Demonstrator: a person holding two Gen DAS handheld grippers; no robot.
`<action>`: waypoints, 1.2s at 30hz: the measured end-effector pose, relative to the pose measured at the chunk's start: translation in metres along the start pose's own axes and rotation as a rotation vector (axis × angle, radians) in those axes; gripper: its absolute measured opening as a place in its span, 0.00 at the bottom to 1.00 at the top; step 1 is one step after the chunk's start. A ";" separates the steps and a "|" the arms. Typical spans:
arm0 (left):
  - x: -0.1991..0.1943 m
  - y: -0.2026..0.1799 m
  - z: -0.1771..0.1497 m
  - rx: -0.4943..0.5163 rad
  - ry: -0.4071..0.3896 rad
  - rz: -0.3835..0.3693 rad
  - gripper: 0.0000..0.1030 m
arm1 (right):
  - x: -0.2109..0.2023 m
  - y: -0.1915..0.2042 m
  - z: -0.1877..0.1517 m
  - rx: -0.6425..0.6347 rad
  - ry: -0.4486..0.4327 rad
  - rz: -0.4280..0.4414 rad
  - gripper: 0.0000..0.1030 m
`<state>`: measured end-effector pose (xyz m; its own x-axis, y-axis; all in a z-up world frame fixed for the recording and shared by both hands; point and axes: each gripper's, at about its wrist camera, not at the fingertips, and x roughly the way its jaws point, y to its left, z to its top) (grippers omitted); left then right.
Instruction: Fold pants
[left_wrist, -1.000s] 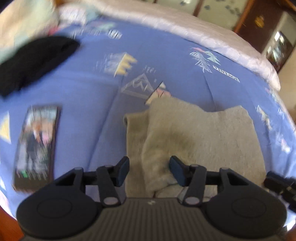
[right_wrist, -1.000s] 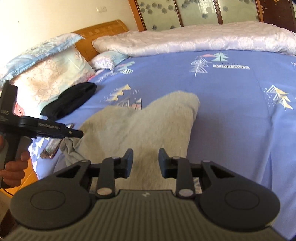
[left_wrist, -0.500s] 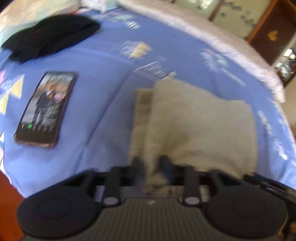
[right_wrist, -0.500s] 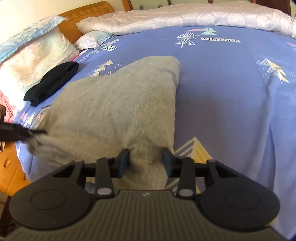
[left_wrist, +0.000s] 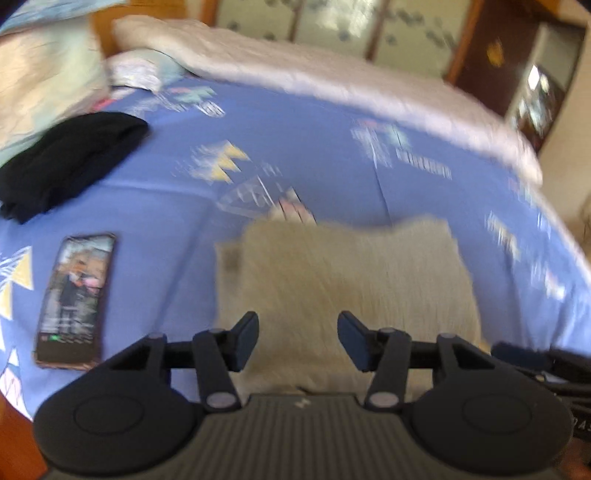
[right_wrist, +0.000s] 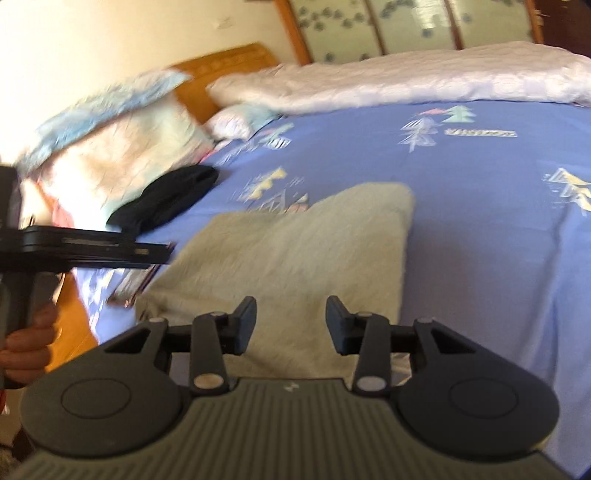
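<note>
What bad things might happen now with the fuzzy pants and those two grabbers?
1. Both the left gripper and the right gripper are open above the beige pants, holding nothing, so the loose fold may slump or spring apart.
2. The pants' near edge sits close to the edge of the blue bedsheet, so a nudge could slide them off.
3. The phone lies just left of the pants; a wide sweep might knock it.

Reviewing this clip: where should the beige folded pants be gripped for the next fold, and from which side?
Probably grip the beige pants at the near edge, coming in low from the bed's near side. They lie flat, and both open grippers hover over that edge.
</note>
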<state>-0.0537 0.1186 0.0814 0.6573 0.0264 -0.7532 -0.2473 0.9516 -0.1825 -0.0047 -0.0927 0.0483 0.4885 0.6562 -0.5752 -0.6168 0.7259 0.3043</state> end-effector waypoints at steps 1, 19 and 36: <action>0.012 -0.006 -0.006 0.025 0.032 0.038 0.46 | 0.006 0.000 -0.004 -0.004 0.030 -0.004 0.43; -0.020 0.028 -0.001 -0.018 -0.096 0.051 0.90 | -0.004 -0.034 -0.008 0.143 0.020 0.044 0.55; 0.073 0.095 -0.005 -0.363 0.167 -0.376 0.99 | 0.036 -0.093 0.001 0.404 0.101 0.074 0.73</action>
<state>-0.0332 0.2091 0.0059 0.6329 -0.3719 -0.6790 -0.2664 0.7189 -0.6421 0.0712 -0.1363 -0.0004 0.3766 0.7003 -0.6064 -0.3466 0.7136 0.6088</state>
